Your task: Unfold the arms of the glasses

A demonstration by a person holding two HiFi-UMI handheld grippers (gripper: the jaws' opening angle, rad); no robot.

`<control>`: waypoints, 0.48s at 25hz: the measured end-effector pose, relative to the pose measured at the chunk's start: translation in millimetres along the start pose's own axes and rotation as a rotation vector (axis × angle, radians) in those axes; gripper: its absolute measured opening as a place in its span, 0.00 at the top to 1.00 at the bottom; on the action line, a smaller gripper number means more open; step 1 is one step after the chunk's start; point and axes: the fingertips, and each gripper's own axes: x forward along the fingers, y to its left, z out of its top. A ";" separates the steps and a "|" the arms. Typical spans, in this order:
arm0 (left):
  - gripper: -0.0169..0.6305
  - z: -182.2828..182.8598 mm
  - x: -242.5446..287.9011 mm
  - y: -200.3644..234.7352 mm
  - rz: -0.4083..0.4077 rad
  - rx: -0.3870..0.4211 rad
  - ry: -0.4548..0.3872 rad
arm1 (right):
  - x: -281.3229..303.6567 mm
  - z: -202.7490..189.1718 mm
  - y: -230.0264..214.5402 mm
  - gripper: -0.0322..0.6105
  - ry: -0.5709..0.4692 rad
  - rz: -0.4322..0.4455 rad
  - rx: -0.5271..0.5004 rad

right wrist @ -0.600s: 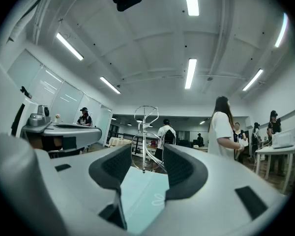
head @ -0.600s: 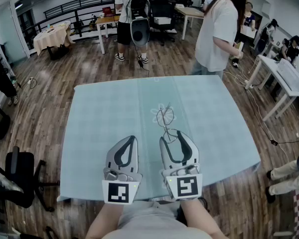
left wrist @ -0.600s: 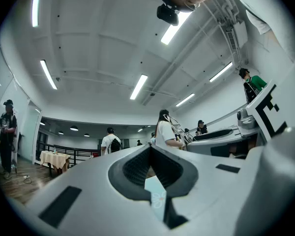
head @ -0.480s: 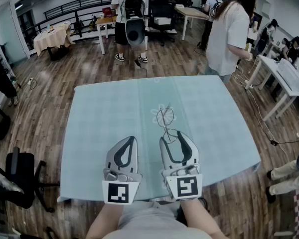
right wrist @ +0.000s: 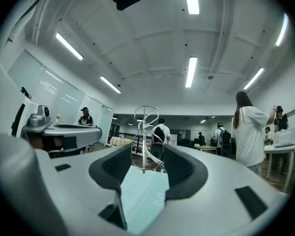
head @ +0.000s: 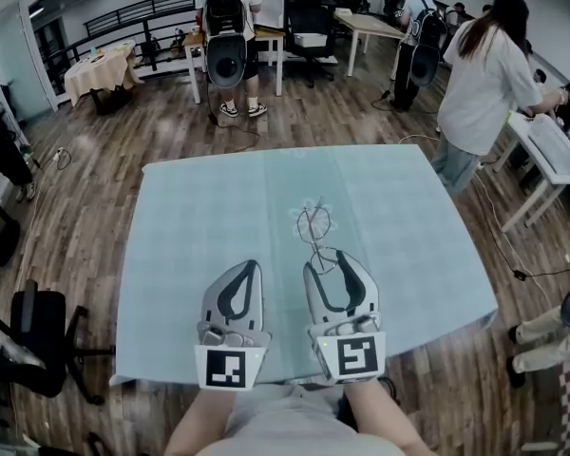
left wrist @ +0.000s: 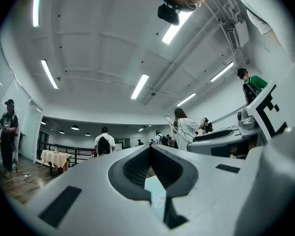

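Here, in the head view, a tabletop [head: 185, 217] under a pale blue-green checked cloth fills the middle; both tools lie side by side over its near edge, pointing toward the far edge. The left hand-held gripper [head: 256, 266] has its jaws brought together at the tips, with nothing between them; the right hand-held gripper [head: 328, 260] has its jaws a little apart, and a pair of thin wire glasses [head: 314, 224] reaches out from those tips toward the middle of the tabletop, a little right of its centre line. Beyond the far edge, several people, two of them with backpacks, stand on a wooden floor among other tables.

Next, in the left gripper view, the left hand-held gripper [left wrist: 150, 147] shows its two dark pads meeting at the tips; it is closed and empty; a strip of the cloth shows below them; the other tool lies just beside it, the wire frame rising past its tips.

Last, in the right gripper view, the right hand-held gripper [right wrist: 147, 146] is closed on the glasses [right wrist: 143, 132]; the frame stands upright between the pads, above the cloth, one round rim spanning the gap from pad to pad and another loop above it.
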 end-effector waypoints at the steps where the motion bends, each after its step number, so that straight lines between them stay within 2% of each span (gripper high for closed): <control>1: 0.96 -0.3 0.2 0.2 -0.001 0.003 0.001 | 0.6 0.3 1.8 0.63 -0.005 0.010 0.001; 5: 0.96 -1.0 2.3 2.5 0.004 -0.004 0.002 | 4.0 3.0 10.6 0.63 -0.018 0.044 -0.029; 12: 0.96 0.1 2.2 2.8 -0.001 -0.006 0.004 | 7.1 -0.2 13.7 0.63 0.027 0.061 -0.025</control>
